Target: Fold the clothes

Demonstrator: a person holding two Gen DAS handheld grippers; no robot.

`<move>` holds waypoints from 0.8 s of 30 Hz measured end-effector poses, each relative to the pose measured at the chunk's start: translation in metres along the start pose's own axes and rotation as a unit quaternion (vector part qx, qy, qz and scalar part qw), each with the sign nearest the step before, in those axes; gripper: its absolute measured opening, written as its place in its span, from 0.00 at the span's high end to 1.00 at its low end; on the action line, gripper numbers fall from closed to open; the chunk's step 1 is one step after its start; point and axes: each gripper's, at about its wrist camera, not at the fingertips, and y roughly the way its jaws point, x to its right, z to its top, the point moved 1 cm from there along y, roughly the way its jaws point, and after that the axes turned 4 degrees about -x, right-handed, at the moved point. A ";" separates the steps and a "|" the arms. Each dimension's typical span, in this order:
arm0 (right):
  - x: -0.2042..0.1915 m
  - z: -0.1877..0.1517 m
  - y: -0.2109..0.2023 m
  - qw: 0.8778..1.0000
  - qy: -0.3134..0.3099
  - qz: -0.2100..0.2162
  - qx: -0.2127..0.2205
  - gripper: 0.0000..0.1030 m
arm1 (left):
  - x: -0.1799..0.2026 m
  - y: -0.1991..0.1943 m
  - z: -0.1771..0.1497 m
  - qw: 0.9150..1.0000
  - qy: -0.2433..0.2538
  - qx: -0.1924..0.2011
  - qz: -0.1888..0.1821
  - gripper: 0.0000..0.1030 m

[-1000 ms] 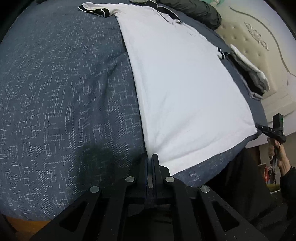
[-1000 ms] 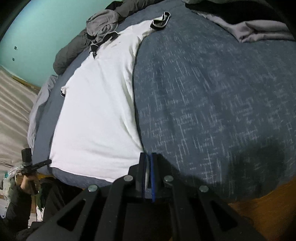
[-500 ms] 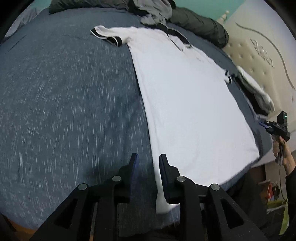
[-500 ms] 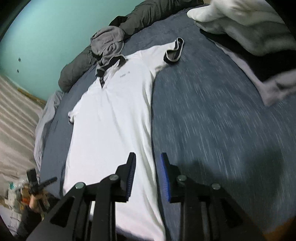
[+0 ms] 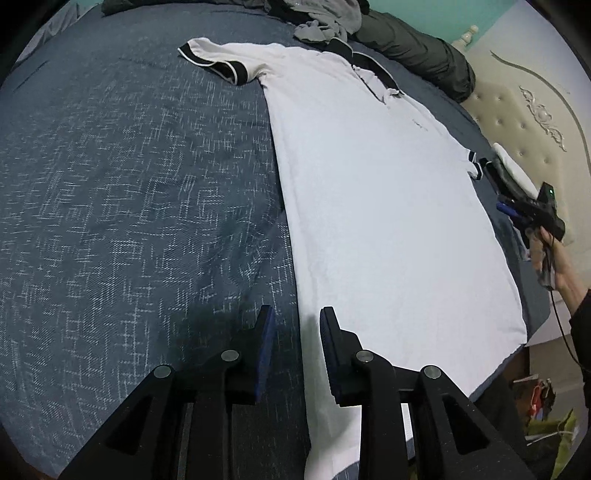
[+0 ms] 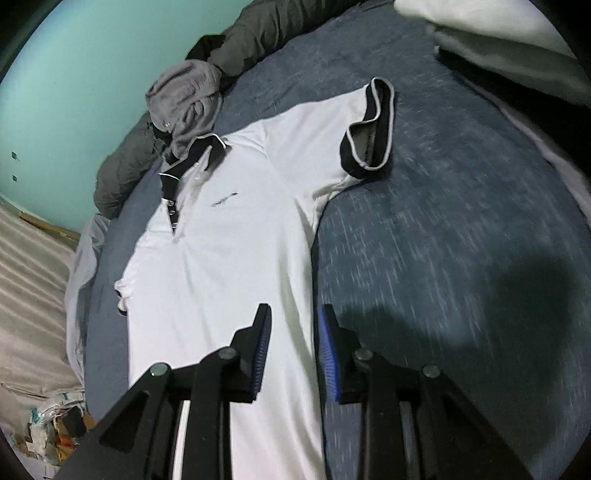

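A white polo shirt (image 5: 388, 221) with black collar and black sleeve cuffs lies spread flat, front up, on the dark blue bed cover (image 5: 129, 203). My left gripper (image 5: 295, 325) is open just above the shirt's left side edge, low on the body, with nothing pinched. My right gripper (image 6: 293, 321) is open over the shirt's (image 6: 229, 258) right side edge, below the armpit and the short sleeve (image 6: 369, 125). In the left wrist view the right gripper (image 5: 517, 210) shows at the far right, held by a hand.
A grey garment (image 6: 184, 96) and a dark olive quilt (image 5: 417, 62) lie beyond the collar. A folded stack of clothes (image 5: 513, 173) sits by the cream headboard (image 5: 524, 122). Pale bedding (image 6: 498, 29) is piled at the right. Bags (image 5: 546, 406) lie on the floor.
Both grippers were shut on the shirt's bottom hem corners; they have opened, let go, and moved up along the shirt's sides, the right one much farther.
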 end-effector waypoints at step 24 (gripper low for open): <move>0.009 0.011 0.037 0.997 -0.033 -0.073 -0.003 0.98 | -0.001 0.019 -0.003 1.000 -0.001 -0.013 -0.009 0.72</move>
